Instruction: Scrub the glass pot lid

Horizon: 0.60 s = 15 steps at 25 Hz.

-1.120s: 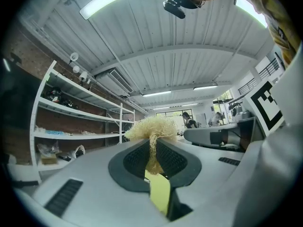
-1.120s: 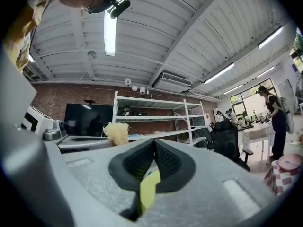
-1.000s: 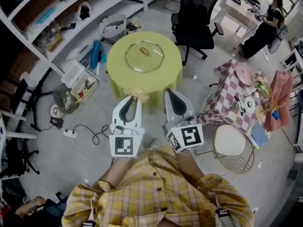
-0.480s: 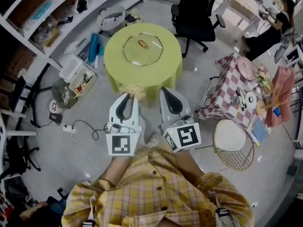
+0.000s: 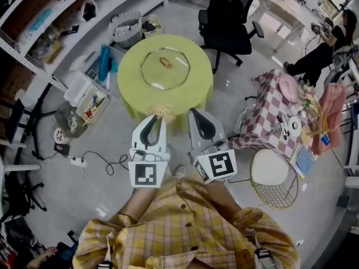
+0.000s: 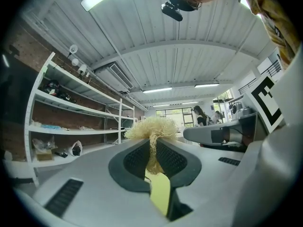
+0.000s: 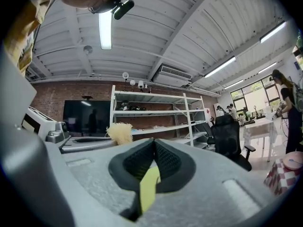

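Carry the fibrous scrubber [image 5: 163, 112], clamped in the left hand-held gripper [image 5: 154, 119], onto the glass pot lid [image 5: 168, 72], bracing with the closed, empty right hand-held gripper [image 5: 200, 116].

left claw [image 5: 157, 118] clamped on fibre scrubber [image 5: 163, 112] | right claw [image 5: 197, 113] jaws together, empty | both side by side, pointing forward
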### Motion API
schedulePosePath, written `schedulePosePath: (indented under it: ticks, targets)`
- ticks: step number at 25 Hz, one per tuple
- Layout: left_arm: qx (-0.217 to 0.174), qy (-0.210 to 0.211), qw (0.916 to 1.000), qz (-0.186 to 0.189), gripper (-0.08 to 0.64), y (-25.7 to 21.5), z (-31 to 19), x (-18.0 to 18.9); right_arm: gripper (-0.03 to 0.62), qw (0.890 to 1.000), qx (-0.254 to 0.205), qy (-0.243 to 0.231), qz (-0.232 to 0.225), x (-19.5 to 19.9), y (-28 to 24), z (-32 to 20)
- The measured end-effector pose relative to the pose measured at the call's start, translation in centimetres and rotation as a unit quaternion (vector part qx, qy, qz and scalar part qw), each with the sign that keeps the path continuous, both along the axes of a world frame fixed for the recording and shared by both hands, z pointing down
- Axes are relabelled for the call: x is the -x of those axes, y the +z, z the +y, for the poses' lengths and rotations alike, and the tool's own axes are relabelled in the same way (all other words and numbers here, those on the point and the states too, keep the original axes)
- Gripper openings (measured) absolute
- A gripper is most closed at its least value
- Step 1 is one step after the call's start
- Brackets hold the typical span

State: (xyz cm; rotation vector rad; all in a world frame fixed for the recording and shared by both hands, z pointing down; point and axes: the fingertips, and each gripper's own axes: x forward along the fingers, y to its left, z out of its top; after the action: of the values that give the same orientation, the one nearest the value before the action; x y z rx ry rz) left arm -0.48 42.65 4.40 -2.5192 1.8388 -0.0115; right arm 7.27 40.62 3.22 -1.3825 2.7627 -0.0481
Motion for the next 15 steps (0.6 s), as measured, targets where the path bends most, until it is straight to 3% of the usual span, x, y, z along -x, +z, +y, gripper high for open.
schedulePosePath:
  ticks: [5, 15]
  targets:
    - [0.014, -0.007, 0.9999, 0.007, 0.043, 0.9, -4.6, 1.5, -0.002, 1.000, 0.011, -0.007, 0.004, 1.4, 1.2, -4.5]
    - [-0.004, 0.006, 0.9999, 0.012, 0.043, -1.7, -15.5, 4.5, -0.002, 1.000, 0.009, 0.005, 0.008, 4.6, -0.8, -15.0]
